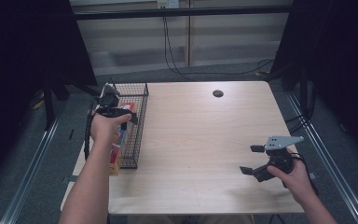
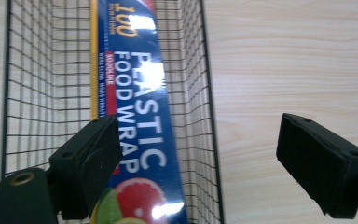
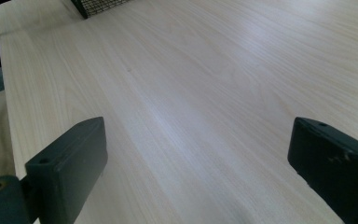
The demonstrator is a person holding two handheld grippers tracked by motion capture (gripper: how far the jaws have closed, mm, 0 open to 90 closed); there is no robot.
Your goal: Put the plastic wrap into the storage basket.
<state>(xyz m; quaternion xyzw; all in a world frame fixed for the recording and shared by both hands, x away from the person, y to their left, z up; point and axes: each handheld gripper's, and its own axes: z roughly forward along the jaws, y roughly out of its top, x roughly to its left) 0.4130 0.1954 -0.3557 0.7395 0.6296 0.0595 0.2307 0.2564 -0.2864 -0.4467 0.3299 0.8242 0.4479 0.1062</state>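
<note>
Item: plastic wrap box (image 2: 137,121), lying lengthwise inside black wire basket (image 1: 140,122) at table's (image 1: 205,140) left edge.
Left gripper (image 2: 200,154): above basket, jaws spread wide, empty; one jaw over box, other outside basket wall.
Likely step: grasp box. Advice: shift both jaws inside basket, straddle box width, clear mesh.
Right gripper (image 1: 253,159): low over bare table, jaws wide apart, holding nothing.

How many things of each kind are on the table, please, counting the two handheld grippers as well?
Wire baskets: 1, the black basket
Plastic wrap boxes: 1, the box lying inside the basket
Round black discs: 1, the disc
Grippers: 2, left gripper, right gripper
Total: 5
</note>
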